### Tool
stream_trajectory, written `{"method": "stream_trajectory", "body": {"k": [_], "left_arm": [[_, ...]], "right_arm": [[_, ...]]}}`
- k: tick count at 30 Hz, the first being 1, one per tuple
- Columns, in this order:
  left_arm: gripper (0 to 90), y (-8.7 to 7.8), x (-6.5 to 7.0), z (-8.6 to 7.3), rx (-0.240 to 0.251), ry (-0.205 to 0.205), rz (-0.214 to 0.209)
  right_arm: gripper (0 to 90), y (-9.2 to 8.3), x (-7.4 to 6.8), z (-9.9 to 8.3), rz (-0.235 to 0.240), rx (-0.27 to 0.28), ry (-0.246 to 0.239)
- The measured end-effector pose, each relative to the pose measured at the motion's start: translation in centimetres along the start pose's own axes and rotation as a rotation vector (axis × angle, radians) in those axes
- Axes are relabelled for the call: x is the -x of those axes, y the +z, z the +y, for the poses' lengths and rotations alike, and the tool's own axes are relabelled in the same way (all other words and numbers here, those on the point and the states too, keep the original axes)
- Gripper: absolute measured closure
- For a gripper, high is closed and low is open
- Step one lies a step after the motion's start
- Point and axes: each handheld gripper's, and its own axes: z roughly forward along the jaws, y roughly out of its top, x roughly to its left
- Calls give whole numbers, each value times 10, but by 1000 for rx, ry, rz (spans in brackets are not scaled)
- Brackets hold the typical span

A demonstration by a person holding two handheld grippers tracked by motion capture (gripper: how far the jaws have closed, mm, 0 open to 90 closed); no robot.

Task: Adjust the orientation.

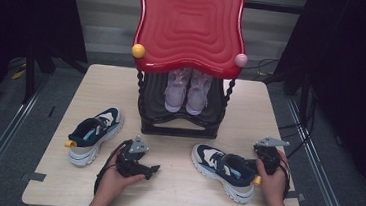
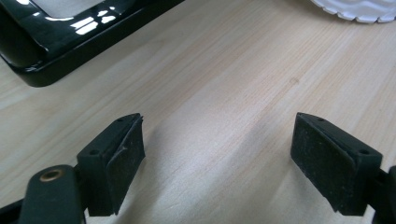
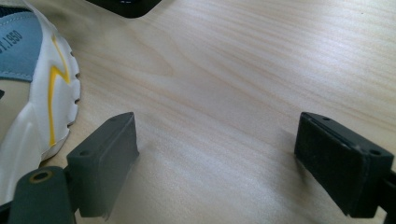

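Two navy, white and beige sneakers lie on the wooden table [image 1: 172, 197]. The left sneaker [image 1: 93, 134] rests near the left edge and the right sneaker [image 1: 225, 171] lies front right. My left gripper [image 1: 151, 169] sits low between them, held by a hand. It is open [image 2: 217, 126] over bare wood, and a white sole [image 2: 359, 10] shows beyond it. My right gripper [image 1: 265, 155] stands just right of the right sneaker's heel. It is open [image 3: 217, 122] with nothing between its jaws, and that sneaker [image 3: 32, 93] is at its left.
A shoe rack stands at the table's back middle, with a red wavy top [image 1: 190, 26] and a black lower shelf [image 1: 179, 123]. The shelf holds a pair of lilac sneakers [image 1: 188, 91]. The rack's black base [image 2: 56, 42] lies ahead of the left gripper. Dark floor surrounds the table.
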Motion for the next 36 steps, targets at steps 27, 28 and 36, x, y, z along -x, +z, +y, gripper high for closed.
{"method": "stream_trajectory", "body": {"k": [27,28,36], "left_arm": [[197,-75,-36,21,38,-18,123],[198,-79,-38,21,35,-18,131],[198,-93,-54,10,14,-43,185]], "right_arm": [[127,0,0,0,0,0,0],[127,0,0,0,0,0,0],[127,0,0,0,0,-1,1]]}}
